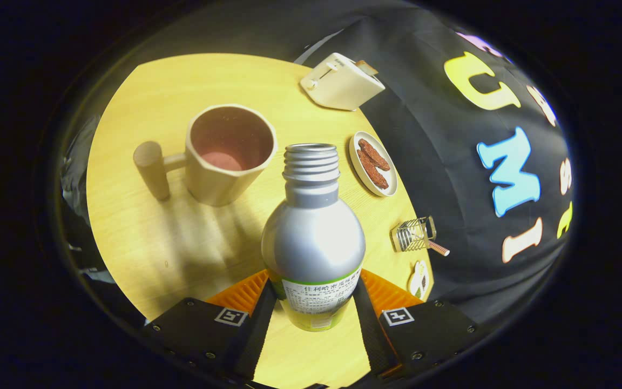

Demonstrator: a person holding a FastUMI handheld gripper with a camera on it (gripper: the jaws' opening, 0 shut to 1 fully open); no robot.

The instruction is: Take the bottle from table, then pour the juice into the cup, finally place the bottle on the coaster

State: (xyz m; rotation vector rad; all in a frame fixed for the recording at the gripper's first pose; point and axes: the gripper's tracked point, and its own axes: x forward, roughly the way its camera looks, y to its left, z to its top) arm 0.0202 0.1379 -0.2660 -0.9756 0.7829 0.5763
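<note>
The jaws are clamping the bottle [313, 243] from both sides, low on its body by the label, so the gripper [313, 302] is holding it fast. The bottle is standing up between them with its cap off and its threaded mouth open, seemingly lifted clear of the tabletop [143, 237].

Going from left to right beyond the jaws: the cup [230, 154] is sitting ahead and to the left of the bottle's neck, its peg handle sticking out leftward, some pink already showing at its bottom. Further back, a toaster [342, 82] is resting near the tabletop's far edge. To the right, a small plate [373, 163] is carrying dark brown pieces, and nearer is a little wire rack [413, 234]. Nearest the right jaw is a patterned disc [420, 279], probably the coaster.

I'd judge the pouring step is in hand: next comes swinging the mouth over the cup and tipping leftward.
</note>
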